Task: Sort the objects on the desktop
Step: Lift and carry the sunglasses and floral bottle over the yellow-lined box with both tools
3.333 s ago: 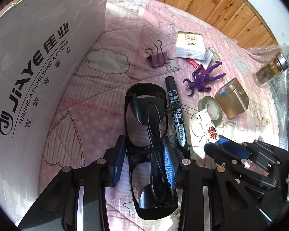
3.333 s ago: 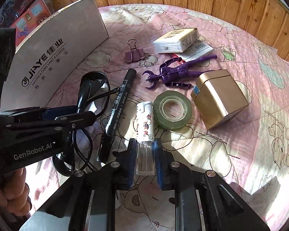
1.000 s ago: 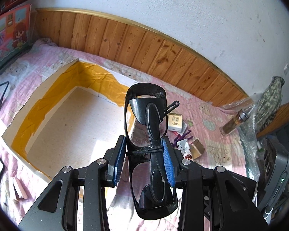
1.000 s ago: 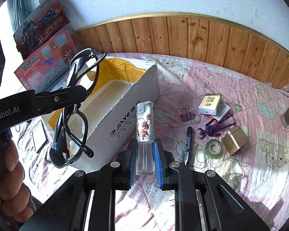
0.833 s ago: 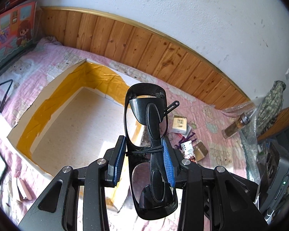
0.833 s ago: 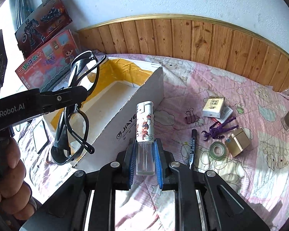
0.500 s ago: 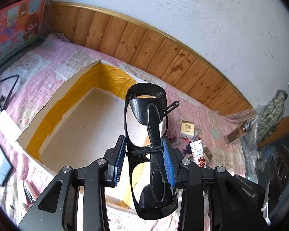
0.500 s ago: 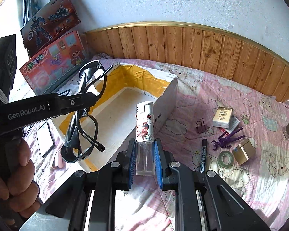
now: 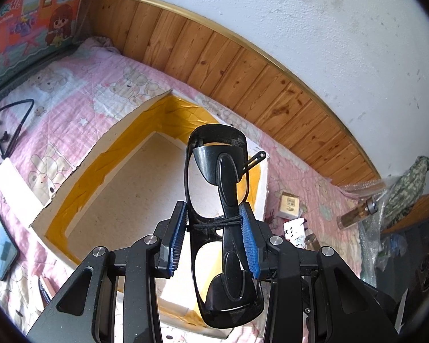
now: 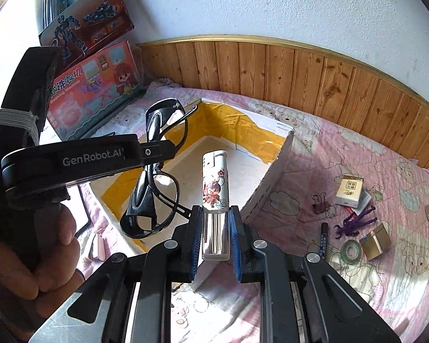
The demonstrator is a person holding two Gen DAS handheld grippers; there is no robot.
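The left gripper point(image 9: 214, 243) has its jaws clamped on folded black glasses point(image 9: 224, 200), held above the open box point(image 9: 134, 188). The right gripper point(image 10: 214, 245) has its jaws closed on an upright lighter point(image 10: 215, 197) beside the box's near wall, over the pink bed point(image 10: 357, 177).

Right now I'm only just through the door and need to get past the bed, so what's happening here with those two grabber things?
A person is sorting small items into a box. The left gripper is shut on folded black glasses, held above the open cardboard box. The right gripper is shut on a lighter, held upright near the box's edge. A marker, tape roll, binder clip and purple toy lie on the pink blanket.
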